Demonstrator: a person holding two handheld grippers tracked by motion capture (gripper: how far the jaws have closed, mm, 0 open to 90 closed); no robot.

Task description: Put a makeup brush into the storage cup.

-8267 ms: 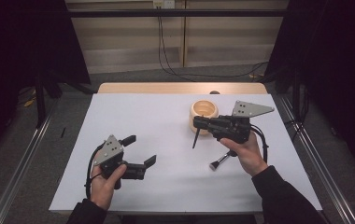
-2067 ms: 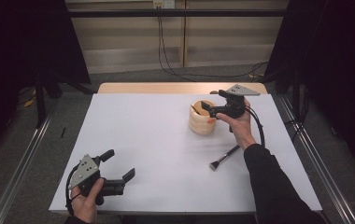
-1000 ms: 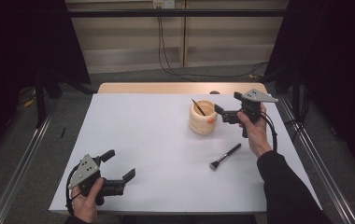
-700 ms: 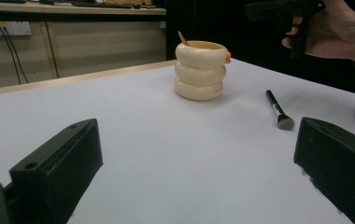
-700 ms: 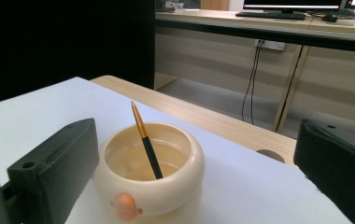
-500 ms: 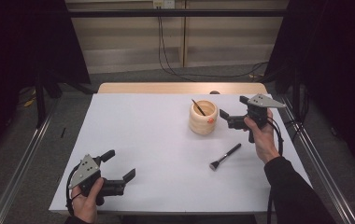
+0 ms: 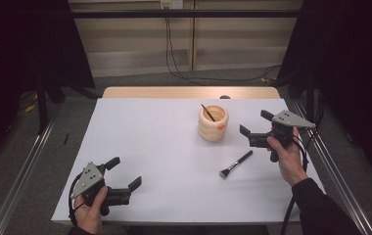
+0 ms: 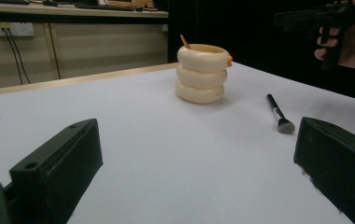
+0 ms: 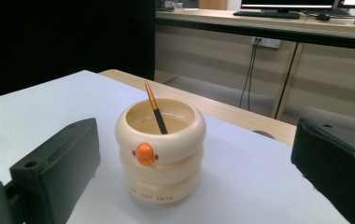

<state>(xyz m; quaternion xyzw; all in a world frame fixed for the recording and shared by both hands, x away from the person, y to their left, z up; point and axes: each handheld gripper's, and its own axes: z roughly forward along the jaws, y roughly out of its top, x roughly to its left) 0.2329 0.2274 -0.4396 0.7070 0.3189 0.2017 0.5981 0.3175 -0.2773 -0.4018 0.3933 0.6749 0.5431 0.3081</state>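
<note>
A cream ringed cup [image 7: 213, 124] [image 8: 201, 73] [image 9: 160, 150] with an orange knob stands upright at the table's middle right. A thin brush handle [image 7: 207, 112] [image 9: 155, 108] leans inside it. A black makeup brush [image 7: 236, 164] [image 8: 278, 114] lies flat on the white table in front of the cup. My right gripper [image 7: 255, 128] hovers open just right of the cup, jaws wide and empty. My left gripper [image 7: 124, 172] rests open near the front left edge, nothing between its jaws.
The white table top [image 7: 154, 147] has a wooden strip [image 7: 189, 92] along its far edge. Metal rails [image 7: 22, 171] run along both sides. Cables [image 7: 174, 58] hang down the wall behind. The right hand and its gripper [image 8: 325, 21] show at the left gripper view's upper right.
The right gripper carried a brush to the cup, let it go inside, then drew back to the right and slightly nearer. The left gripper moved to the front left earlier and has stayed still since.
</note>
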